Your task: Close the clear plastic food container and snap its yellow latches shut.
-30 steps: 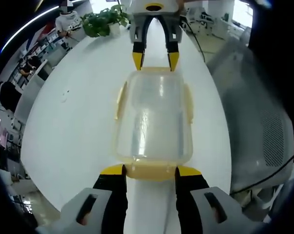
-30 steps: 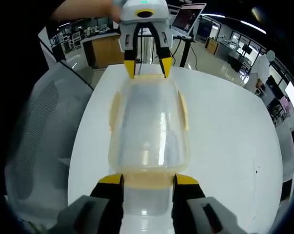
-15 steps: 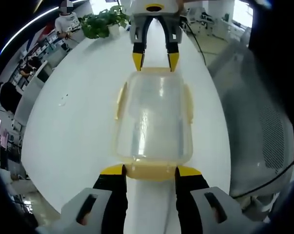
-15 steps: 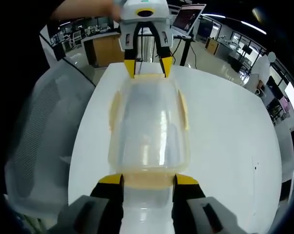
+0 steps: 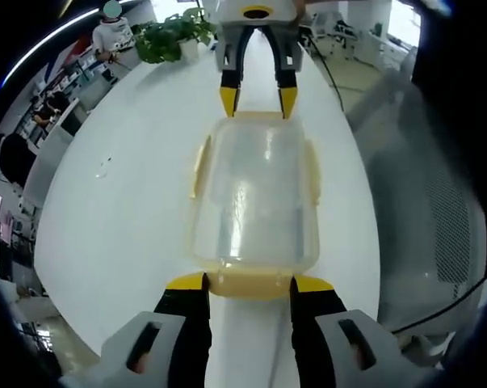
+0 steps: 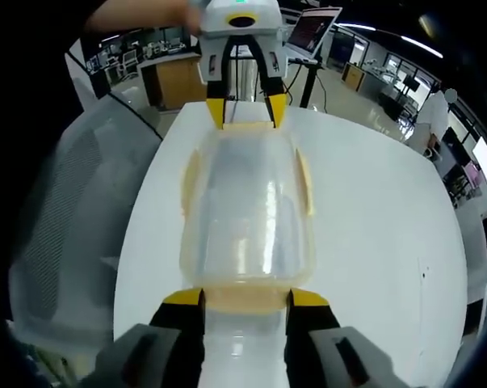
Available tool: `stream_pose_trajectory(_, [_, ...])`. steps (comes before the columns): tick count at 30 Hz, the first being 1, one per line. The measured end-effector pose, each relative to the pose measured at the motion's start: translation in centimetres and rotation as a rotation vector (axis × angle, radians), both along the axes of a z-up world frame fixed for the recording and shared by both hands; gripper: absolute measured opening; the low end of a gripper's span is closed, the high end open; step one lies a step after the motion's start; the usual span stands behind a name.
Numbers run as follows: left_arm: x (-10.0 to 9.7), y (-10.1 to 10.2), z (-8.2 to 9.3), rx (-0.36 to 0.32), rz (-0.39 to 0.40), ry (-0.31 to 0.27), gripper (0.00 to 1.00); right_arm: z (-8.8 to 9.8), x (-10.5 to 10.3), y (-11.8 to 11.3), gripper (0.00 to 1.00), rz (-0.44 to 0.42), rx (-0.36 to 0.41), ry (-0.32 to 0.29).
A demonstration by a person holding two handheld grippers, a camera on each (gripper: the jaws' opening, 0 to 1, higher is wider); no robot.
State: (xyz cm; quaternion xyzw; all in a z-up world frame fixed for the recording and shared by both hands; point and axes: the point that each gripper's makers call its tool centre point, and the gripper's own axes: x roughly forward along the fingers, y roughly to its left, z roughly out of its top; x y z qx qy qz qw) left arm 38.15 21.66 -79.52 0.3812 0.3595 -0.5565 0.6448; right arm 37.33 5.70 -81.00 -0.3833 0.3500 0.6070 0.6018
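White table (image 5: 122,210); container (image 5: 255,198) long axis spans between left hand-held gripper (image 5: 249,283) and right hand-held gripper (image 6: 237,297), jaws spread at end latches.

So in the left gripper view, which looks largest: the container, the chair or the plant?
1. Chair, though cut off by the rim.
2. Container, nearer the camera, so this order is unsure.
3. Plant, far off, so it looks small.

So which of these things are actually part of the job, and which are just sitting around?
Part of the job:
- clear container with its lid on
- yellow latches along its rim
- left tongs at one end latch
- right tongs at the opposite end latch

Just around:
- white table
- potted plant
- mesh office chair
- laptop
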Motion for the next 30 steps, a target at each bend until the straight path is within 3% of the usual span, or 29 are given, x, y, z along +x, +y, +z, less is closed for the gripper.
stream_pose_trajectory(6, [-0.3,-0.1,-0.4,0.029,-0.003,0.000,0.35,0.3,-0.2,-0.1,0.36,0.008,0.009,-0.008])
stream_pose_trajectory(30, [-0.1,-3.0,0.1,0.019,-0.027,0.004,0.35,0.5,-0.7,-3.0,0.36,-0.032,0.018,0.008])
